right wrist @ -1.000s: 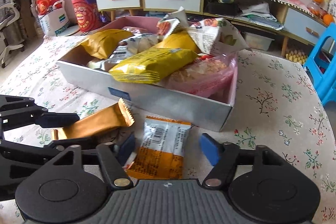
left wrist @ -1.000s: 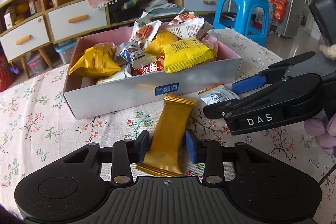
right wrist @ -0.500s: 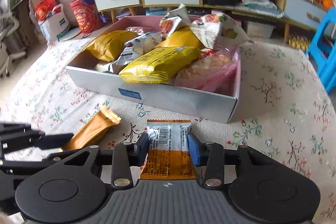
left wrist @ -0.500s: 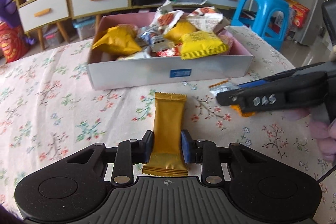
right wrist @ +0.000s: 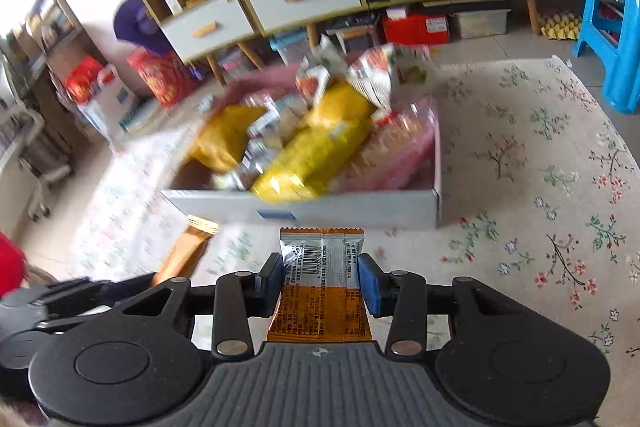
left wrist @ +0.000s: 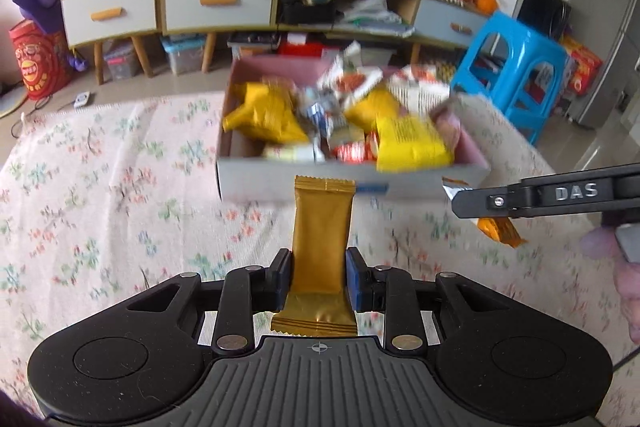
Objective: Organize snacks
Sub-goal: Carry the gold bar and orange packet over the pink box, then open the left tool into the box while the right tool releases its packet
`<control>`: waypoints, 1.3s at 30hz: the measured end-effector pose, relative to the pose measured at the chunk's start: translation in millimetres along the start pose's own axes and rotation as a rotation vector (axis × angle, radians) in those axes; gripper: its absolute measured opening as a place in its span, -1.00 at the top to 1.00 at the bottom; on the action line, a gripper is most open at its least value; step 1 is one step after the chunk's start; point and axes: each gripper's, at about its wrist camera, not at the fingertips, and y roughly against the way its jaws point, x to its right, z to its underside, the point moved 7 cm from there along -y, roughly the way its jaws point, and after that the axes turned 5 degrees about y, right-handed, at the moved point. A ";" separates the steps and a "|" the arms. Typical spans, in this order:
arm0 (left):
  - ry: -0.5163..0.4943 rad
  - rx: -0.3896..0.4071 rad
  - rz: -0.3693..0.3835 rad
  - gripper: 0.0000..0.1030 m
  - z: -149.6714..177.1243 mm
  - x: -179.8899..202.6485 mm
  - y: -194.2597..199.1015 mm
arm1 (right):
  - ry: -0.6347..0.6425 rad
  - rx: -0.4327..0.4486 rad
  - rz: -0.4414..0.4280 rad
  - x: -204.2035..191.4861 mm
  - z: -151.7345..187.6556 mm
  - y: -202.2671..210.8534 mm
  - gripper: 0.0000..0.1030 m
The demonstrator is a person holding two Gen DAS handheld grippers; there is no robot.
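**Two snack packets pinched, raised before the box**

Gold packet (left wrist: 322,227) gripped by left tongs (left wrist: 318,281), upright, near edge of the snack box (left wrist: 304,183) just beyond. Silver-and-orange packet (right wrist: 322,279) clamped in right tongs (right wrist: 322,285), likewise facing the box (right wrist: 340,211). Both lifted above the floral-clothed counter (right wrist: 540,187). Box heaped with yellow bags, blurred.
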 end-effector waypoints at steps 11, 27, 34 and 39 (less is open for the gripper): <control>-0.014 0.140 -0.032 0.50 -48.1 -0.3 -11.5 | -0.064 0.208 -0.071 -11.0 -66.1 13.7 0.43; -0.026 0.161 -0.111 0.50 -88.1 13.8 -67.9 | -0.099 0.214 -0.008 11.6 -93.3 -35.7 0.43; -0.055 0.161 -0.110 0.48 -93.2 19.6 -71.9 | -0.100 0.205 0.015 13.0 -95.3 -37.2 0.34; -0.104 0.139 -0.066 0.01 -93.5 32.6 -66.7 | -0.112 0.215 0.012 14.2 -94.7 -28.1 -0.24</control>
